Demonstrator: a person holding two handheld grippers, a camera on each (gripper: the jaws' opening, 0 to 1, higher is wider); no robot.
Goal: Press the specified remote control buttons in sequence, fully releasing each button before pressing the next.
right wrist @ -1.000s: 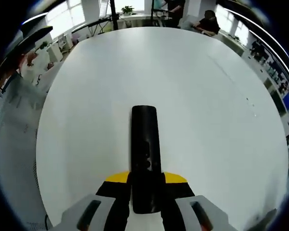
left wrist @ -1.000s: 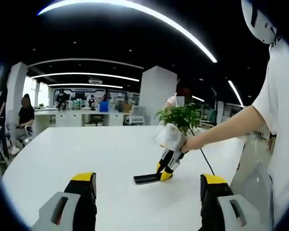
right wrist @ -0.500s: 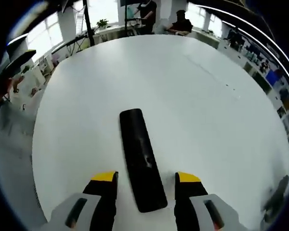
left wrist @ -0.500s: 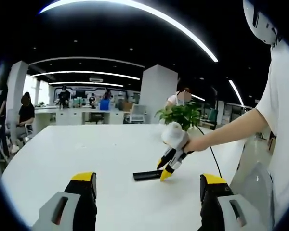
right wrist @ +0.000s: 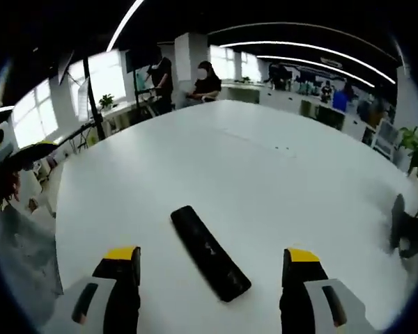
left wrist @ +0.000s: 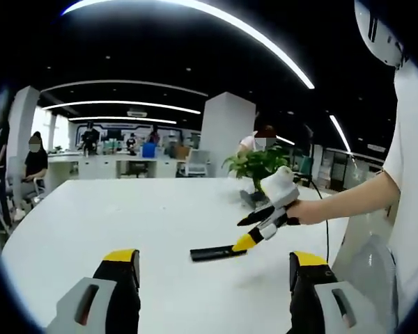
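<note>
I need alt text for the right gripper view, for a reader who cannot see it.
A slim black remote control lies diagonally on a large white table, untouched, beyond the open yellow-tipped right tool. People stand at the table's far end in a bright office.

Bright ceiling light strips point(left wrist: 195, 14) glare on the white table point(right wrist: 265, 174); fisheye bends edges; focus fairly sharp
</note>
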